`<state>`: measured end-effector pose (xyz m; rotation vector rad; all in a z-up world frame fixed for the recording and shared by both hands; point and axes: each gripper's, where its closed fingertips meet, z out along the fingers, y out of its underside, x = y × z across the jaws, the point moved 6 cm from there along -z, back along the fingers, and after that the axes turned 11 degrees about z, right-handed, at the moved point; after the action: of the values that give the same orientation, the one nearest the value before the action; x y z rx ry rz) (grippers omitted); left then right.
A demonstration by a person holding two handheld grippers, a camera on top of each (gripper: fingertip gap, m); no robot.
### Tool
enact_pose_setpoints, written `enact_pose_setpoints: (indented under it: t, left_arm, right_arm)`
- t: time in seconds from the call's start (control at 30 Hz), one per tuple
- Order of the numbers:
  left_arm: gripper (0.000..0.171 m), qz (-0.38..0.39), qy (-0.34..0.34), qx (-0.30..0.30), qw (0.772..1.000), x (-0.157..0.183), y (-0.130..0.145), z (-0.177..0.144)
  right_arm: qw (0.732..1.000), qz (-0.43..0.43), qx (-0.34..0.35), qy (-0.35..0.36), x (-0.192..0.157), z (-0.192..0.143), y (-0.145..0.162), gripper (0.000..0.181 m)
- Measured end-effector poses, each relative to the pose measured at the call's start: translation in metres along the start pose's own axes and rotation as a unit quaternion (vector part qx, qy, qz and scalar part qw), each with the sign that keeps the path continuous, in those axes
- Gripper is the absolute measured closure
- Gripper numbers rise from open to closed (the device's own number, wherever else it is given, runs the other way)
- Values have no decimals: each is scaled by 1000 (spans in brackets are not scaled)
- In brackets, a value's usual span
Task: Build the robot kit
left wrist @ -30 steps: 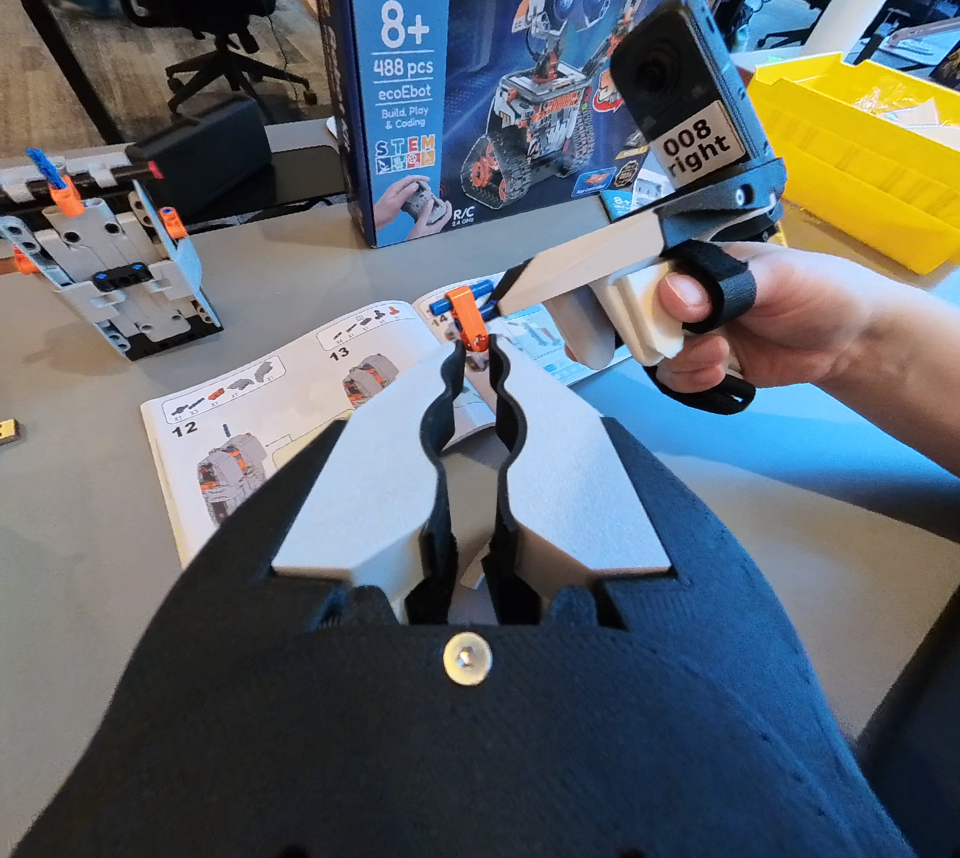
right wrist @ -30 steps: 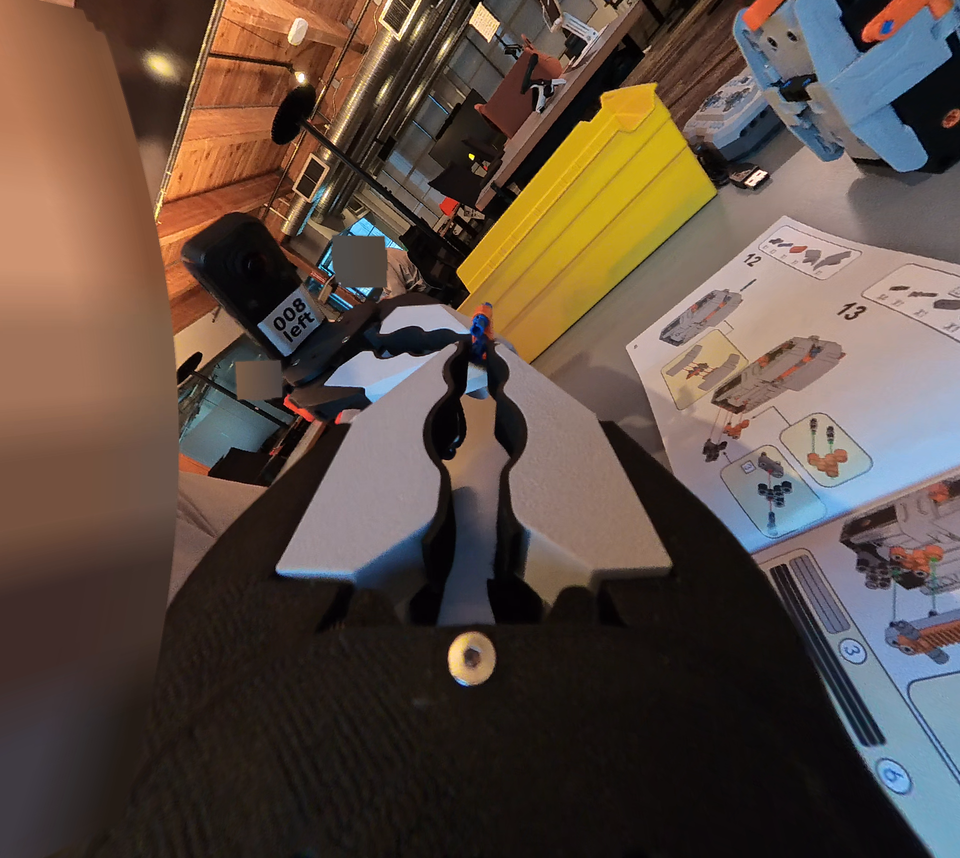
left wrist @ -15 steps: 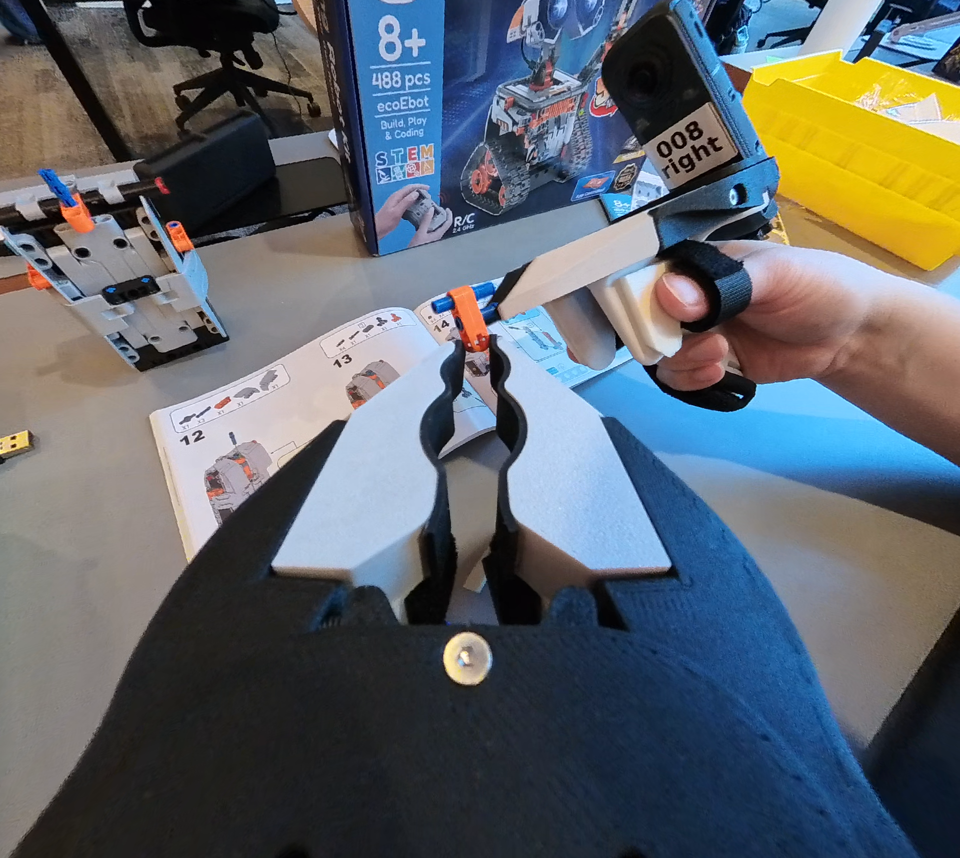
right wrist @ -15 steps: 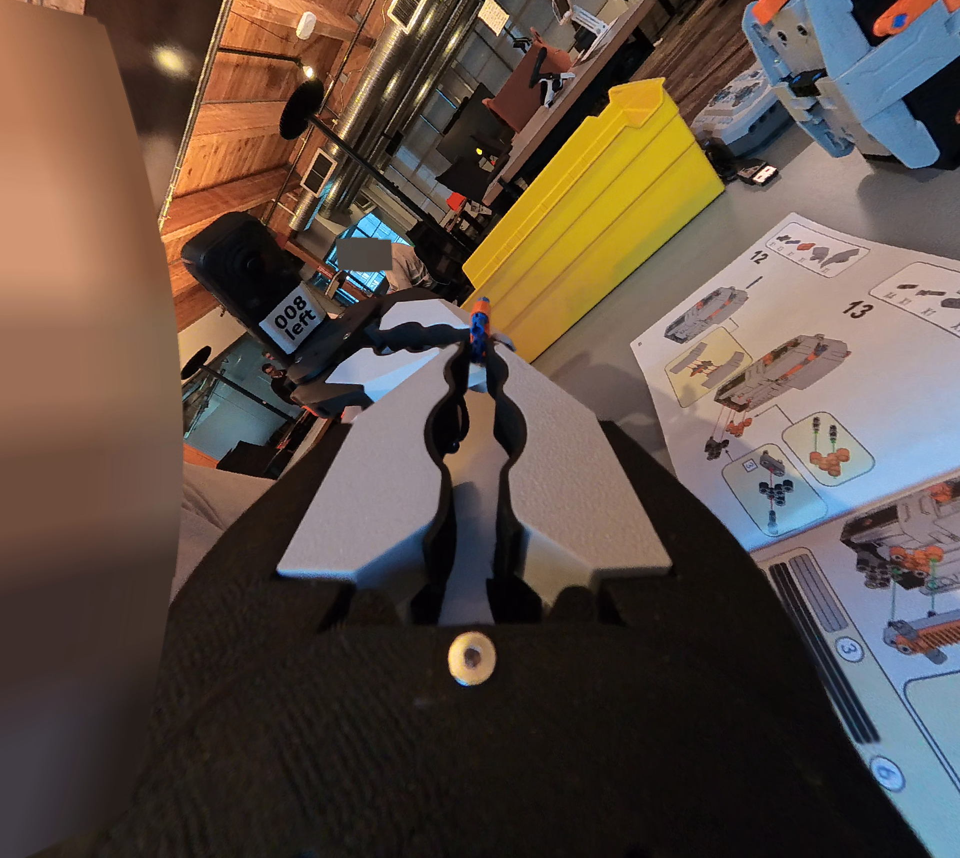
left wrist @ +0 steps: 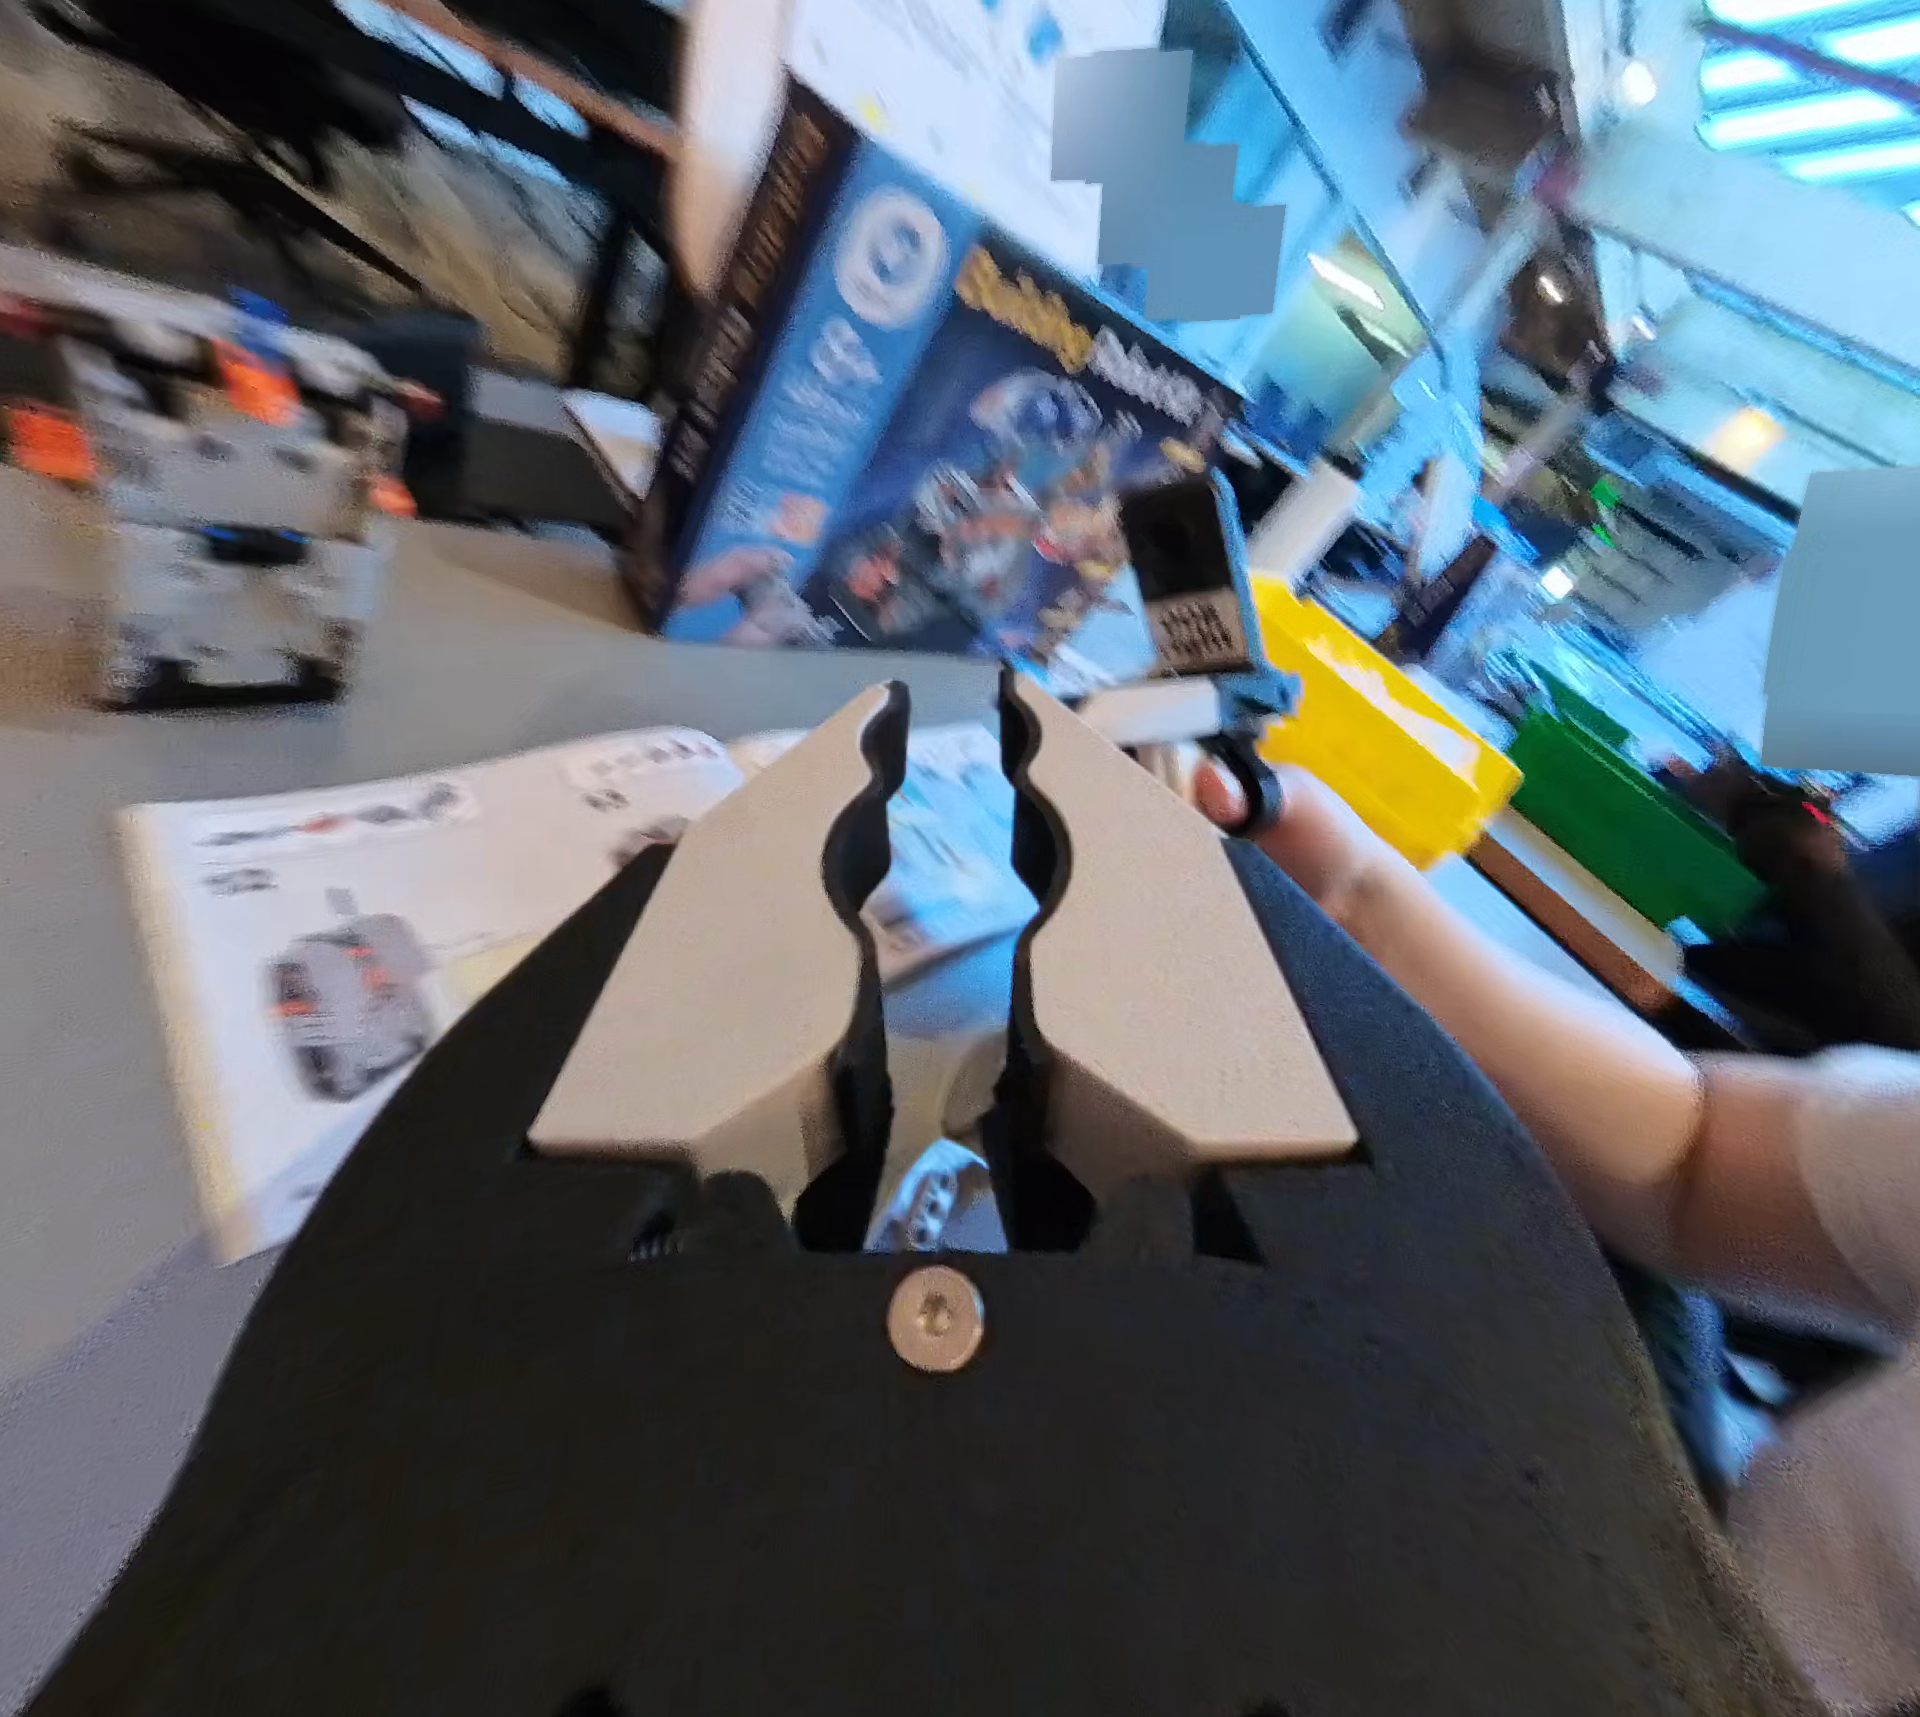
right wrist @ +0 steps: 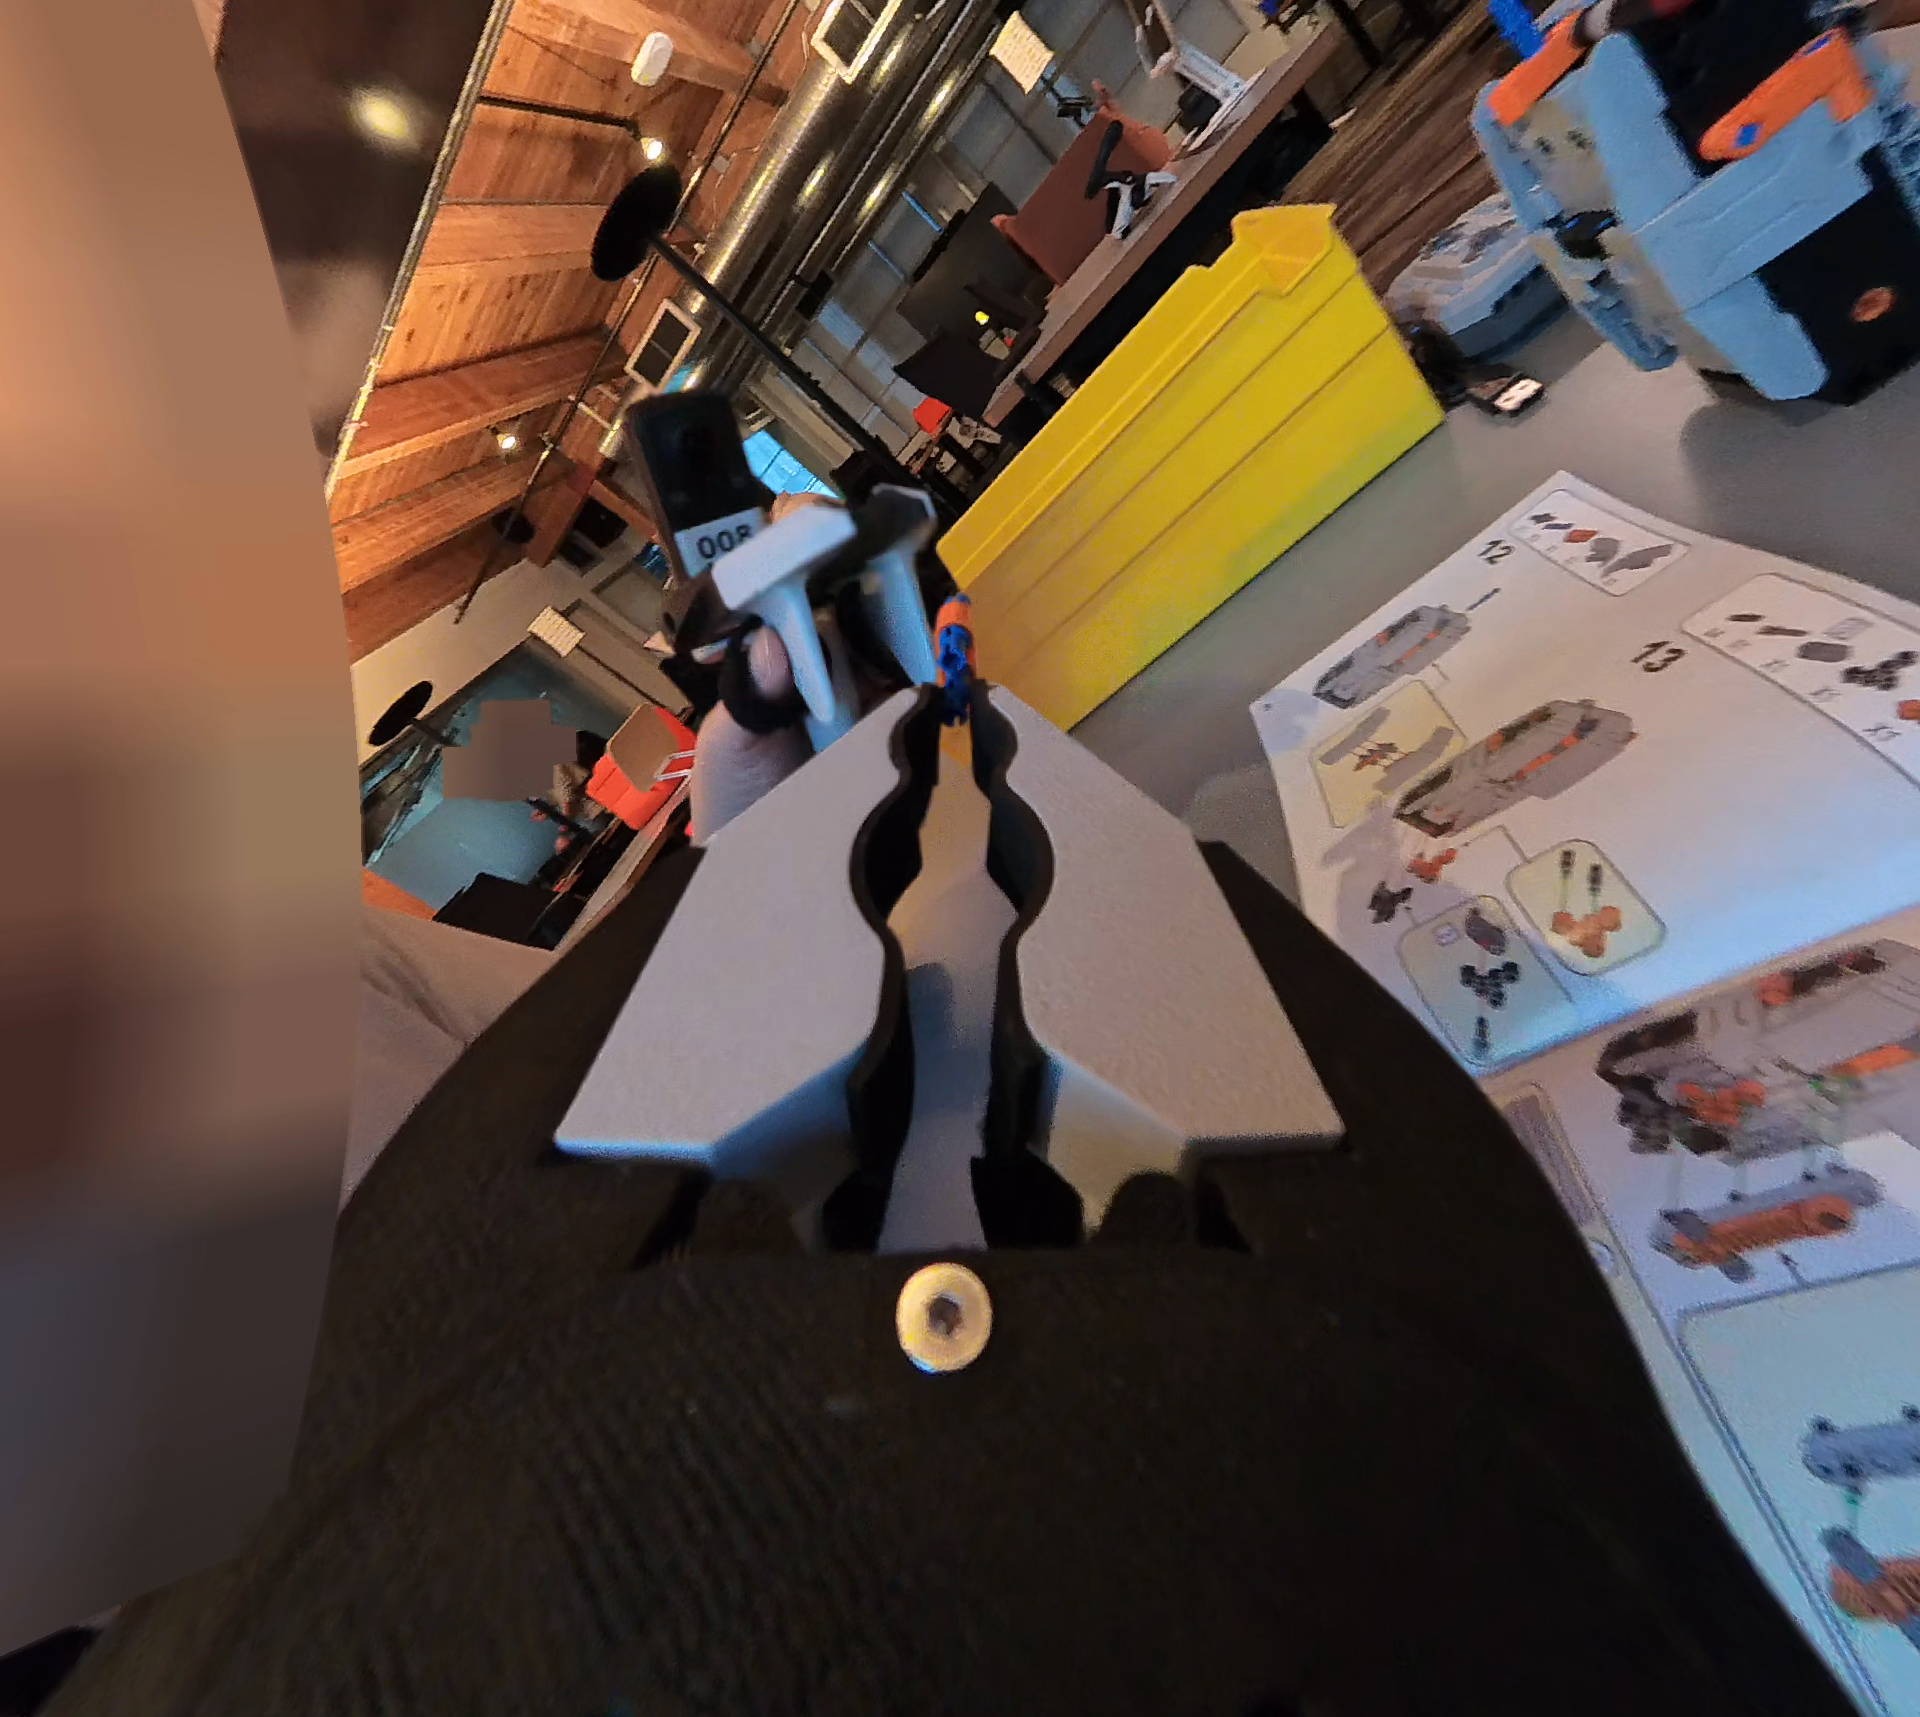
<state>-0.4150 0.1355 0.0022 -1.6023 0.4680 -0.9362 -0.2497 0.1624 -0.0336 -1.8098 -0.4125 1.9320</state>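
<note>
Left gripper [left wrist: 950, 701]: slightly parted, nothing between its fingertips, raised over an open instruction booklet [left wrist: 416, 888] on a grey table [left wrist: 520, 628] (this view is blurred). Right gripper [right wrist: 957, 711]: pinched on a small blue-and-orange pin piece [right wrist: 953, 654] at the tips. Beyond: yellow bin [right wrist: 1195, 462], part-built grey model [right wrist: 1704, 213].

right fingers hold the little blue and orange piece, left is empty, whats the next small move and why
Probably steady the left gripper first: its view is blurred, its fingers open and empty, while the right gripper pinches the blue and orange piece only at the very tip.
</note>
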Motion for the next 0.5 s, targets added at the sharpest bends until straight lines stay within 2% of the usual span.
enact_pose_setpoints:
  t: [0.07,0.17,0.5]
  left_arm:
    - [160,9,-53,16,998,-11,-6,-11]
    - [161,15,-85,16,996,-17,-7,-16]
    - [164,-4,-77,10,997,-17,-3,-14]
  right_arm:
    - [1000,-1,9,10,3,-4,-3,177]
    - [1000,7,15,7,5,-6,-5,177]
    - [1000,23,8,9,14,-6,-2,177]
